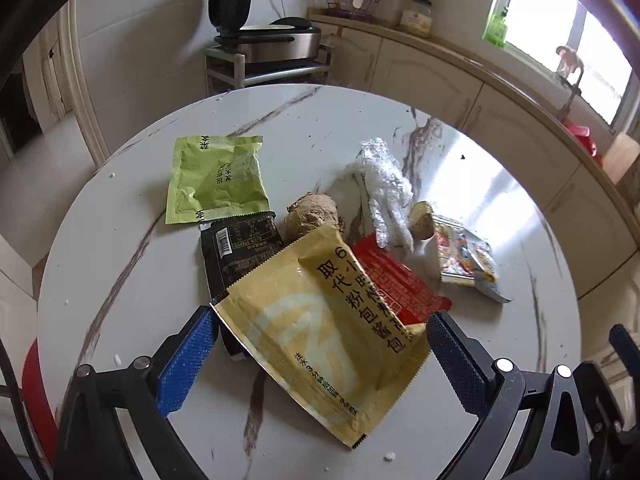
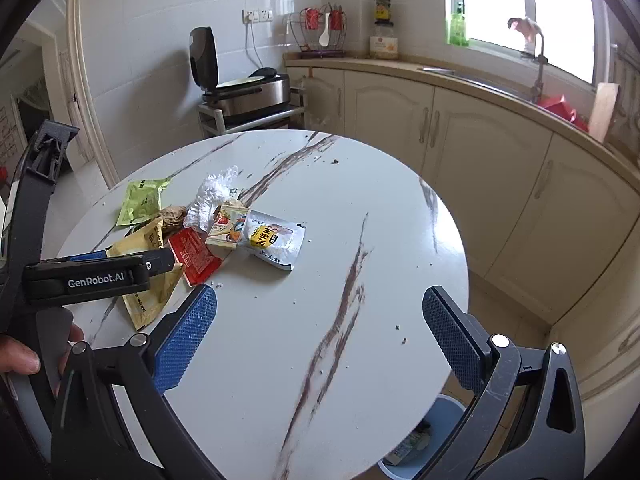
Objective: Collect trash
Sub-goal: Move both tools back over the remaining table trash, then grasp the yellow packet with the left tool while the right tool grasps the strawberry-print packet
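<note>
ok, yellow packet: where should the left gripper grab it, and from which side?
Take the yellow packet by its near half, where it is raised off the table, coming in low from the near edge. The left gripper is open with its fingers already either side of that half. The far end lies over the red wrapper and black wrapper, so gripping there may catch them.

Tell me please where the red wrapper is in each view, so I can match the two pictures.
Left wrist view: the red wrapper lies right of centre, partly under the yellow packet.
Right wrist view: red wrapper left of centre, beside the same yellow packet.
Shared landmark: the green packet behind the pile.
</note>
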The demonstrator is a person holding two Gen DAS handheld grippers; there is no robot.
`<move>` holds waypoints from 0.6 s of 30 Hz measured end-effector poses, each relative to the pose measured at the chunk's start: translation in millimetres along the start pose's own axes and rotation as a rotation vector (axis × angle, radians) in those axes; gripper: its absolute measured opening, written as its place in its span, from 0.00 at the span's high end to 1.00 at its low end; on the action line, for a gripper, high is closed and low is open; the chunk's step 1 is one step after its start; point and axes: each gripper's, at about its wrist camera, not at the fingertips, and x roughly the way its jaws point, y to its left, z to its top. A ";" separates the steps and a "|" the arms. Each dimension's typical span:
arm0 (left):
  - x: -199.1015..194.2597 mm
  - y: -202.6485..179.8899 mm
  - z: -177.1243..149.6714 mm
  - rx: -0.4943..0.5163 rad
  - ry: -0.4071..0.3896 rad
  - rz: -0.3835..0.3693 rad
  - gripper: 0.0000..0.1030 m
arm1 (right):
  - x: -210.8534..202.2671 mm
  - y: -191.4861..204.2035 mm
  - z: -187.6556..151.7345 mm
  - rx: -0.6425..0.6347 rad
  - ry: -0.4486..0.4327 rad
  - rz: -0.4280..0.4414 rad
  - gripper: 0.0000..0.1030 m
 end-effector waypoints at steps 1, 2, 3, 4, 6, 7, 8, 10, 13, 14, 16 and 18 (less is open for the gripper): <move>1.5 -0.9 0.3 0.018 -0.003 -0.008 0.01 | 3.0 -0.6 1.5 -0.001 0.004 0.005 0.00; 4.6 -2.1 -1.0 0.039 -0.011 -0.011 0.01 | 6.2 -1.3 3.3 0.000 0.009 0.015 0.00; 5.0 -2.6 -0.6 0.057 -0.013 -0.015 0.01 | 9.0 -0.7 5.5 0.003 0.011 0.020 0.00; 6.9 -2.0 -0.1 0.070 -0.010 -0.031 0.03 | 11.4 -0.7 7.8 0.004 0.011 0.021 0.00; 18.5 2.1 -0.9 0.077 0.003 -0.077 0.08 | 15.8 0.7 12.4 -0.001 0.019 0.024 0.00; 21.5 6.1 -2.6 0.082 0.012 -0.089 0.11 | 18.2 2.2 14.8 -0.003 0.022 0.034 0.00; 23.1 10.5 -5.3 0.091 0.011 -0.082 0.17 | 20.9 4.4 17.0 -0.007 0.027 0.039 0.00; 18.2 19.8 -11.0 0.122 -0.005 -0.085 0.26 | 25.4 9.4 19.3 -0.016 0.037 0.041 0.00; 5.4 38.7 -19.5 0.117 0.003 -0.136 0.34 | 30.1 17.9 21.9 -0.022 0.044 0.057 0.00; 1.5 44.8 -21.0 0.119 0.004 -0.146 0.39 | 31.9 21.5 22.7 -0.022 0.046 0.065 0.00; -4.2 56.2 -23.1 0.108 0.006 -0.152 0.40 | 36.3 29.2 24.0 -0.030 0.056 0.077 0.00; -6.1 63.9 -23.2 0.098 0.006 -0.173 0.40 | 42.8 38.4 25.8 -0.043 0.069 0.082 0.00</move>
